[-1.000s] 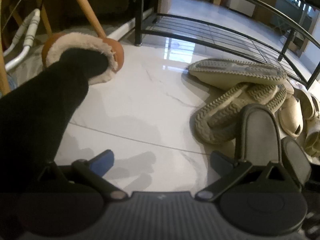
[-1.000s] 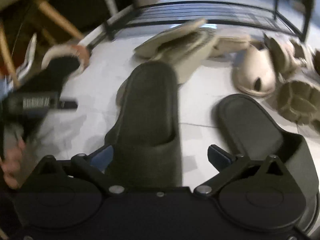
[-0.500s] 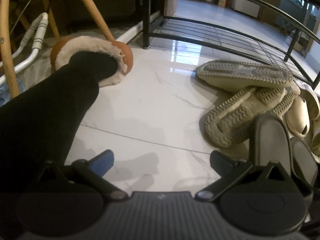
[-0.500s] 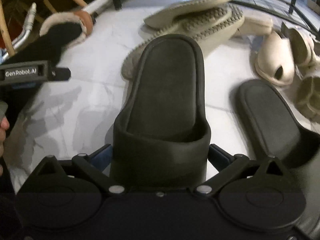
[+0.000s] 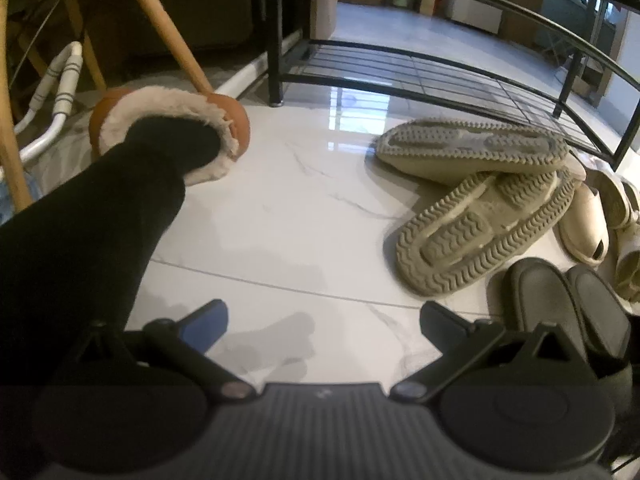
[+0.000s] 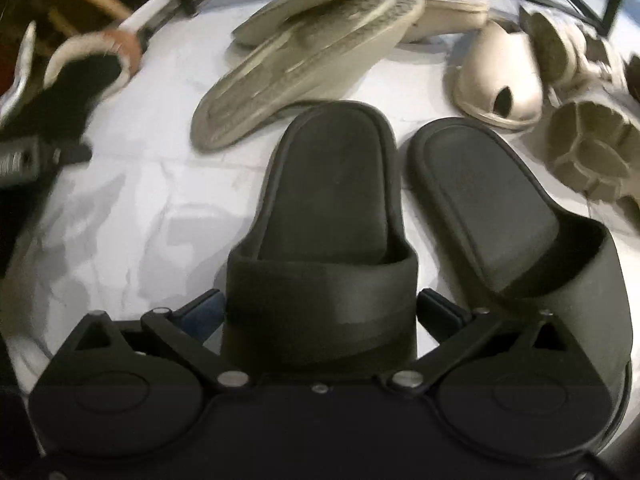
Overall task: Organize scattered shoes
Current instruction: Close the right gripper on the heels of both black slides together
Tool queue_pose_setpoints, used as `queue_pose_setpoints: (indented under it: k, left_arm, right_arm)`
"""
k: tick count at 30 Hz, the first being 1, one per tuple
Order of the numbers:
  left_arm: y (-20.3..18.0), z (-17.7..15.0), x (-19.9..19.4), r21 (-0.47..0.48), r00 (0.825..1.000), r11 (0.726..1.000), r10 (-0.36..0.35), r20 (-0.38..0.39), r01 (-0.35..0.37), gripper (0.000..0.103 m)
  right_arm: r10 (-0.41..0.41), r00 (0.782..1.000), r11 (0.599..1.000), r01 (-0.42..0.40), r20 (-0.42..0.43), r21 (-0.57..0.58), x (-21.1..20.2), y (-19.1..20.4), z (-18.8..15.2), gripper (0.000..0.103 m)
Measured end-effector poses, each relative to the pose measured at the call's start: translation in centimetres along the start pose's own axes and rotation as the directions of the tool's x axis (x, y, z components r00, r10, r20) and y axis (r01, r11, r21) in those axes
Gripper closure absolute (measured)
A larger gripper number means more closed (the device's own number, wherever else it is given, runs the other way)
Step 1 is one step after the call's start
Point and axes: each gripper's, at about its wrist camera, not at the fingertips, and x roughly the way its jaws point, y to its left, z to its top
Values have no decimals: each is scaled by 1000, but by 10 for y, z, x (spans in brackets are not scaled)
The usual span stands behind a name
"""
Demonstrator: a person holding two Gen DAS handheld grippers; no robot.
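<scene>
The white floor (image 5: 288,216) carries a black rack (image 5: 420,76) at the far side and a loose heap of beige shoes (image 5: 480,216) in front of it. The right gripper (image 6: 320,308) is held low and level, its fingers pressed against both sides of a black slide's (image 6: 324,216) strap; a second slide (image 6: 500,208) lies just right of it, parallel. The left gripper (image 5: 324,320) hovers over bare floor, spread wide and holding nothing, left of the slides.
</scene>
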Motion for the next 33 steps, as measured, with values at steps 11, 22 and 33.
queue_pose_setpoints:
  k: [11, 22, 33]
  left_arm:
    - [-18, -7, 1, 36, 982, 984, -171, -76, 174, 1]
    - [-21, -9, 14, 40, 987, 991, -124, -106, 129, 1]
    - [-20, -8, 18, 31, 983, 990, -129, -129, 134, 1]
  right_arm:
    - [-336, 939, 908, 302, -70, -291, -79, -71, 3, 0]
    - [-252, 960, 888, 178, -124, -424, -18, -89, -14, 0]
    - [-202, 950, 942, 121, -238, -314, -14, -50, -18, 0]
